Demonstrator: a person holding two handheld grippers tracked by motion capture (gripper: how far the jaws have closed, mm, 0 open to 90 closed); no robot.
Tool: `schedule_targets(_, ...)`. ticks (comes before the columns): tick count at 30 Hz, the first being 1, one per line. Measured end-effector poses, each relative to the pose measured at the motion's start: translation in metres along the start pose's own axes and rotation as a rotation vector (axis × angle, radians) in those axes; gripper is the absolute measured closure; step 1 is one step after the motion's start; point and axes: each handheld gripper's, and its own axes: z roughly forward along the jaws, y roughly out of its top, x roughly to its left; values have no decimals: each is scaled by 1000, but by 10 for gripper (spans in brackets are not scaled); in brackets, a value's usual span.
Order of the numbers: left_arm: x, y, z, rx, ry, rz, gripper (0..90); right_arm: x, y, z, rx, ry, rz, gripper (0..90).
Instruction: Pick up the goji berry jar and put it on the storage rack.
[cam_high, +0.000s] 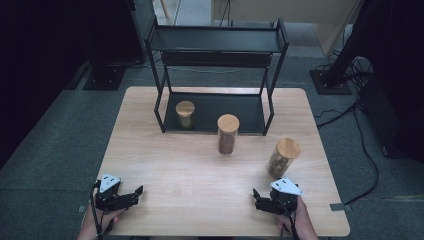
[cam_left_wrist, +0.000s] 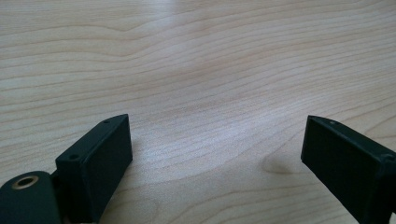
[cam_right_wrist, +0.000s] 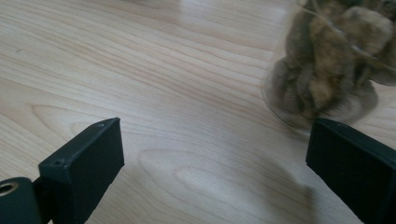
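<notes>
A wooden table (cam_high: 200, 185) holds three see-through jars with round wooden lids and a black metal shelf (cam_high: 218, 47) at its far side. The nearest jar (cam_high: 282, 157) stands close to the table's right edge, and it is full of brown lumpy bits. The right gripper (cam_high: 264, 201) sits near the table's front edge, just in front of that jar and not touching it. Its two black jaws are wide apart with nothing but bare wood between them. In the right gripper view the jar (cam_right_wrist: 334, 60) stands on the table just past the right jaw, a bit blurry. A hand (cam_high: 292, 222) holds this gripper from the table's front edge. The left gripper (cam_high: 131, 196) rests near the table's front left corner, far from all the jars. Its jaws are wide apart too, and the left gripper view has only plain wood (cam_left_wrist: 201, 70) between them. The middle jar (cam_high: 227, 134) stands near the middle of the table, just in front of the shelf. The third jar (cam_high: 185, 114) stands on the shelf's bottom board, toward the table's far left.
</notes>
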Motion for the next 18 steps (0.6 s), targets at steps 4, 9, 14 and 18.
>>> schedule_targets(4, 0, 0, 0, -2, -1, -1, 91, 5, 3, 3, 5, 9, -5, 37)
schedule_targets(9, 0, 0, 0, -3, -4, -1, 91, 10, 6, 7, 4, 19, -7, 37)
schedule_targets(14, 0, 0, 0, -3, -6, -5, 91, 15, 9, 11, 6, 31, -19, 37)
schedule_targets(18, 1, 0, 0, -4, -8, -6, 91, 17, 12, 16, 12, 34, -22, 37)
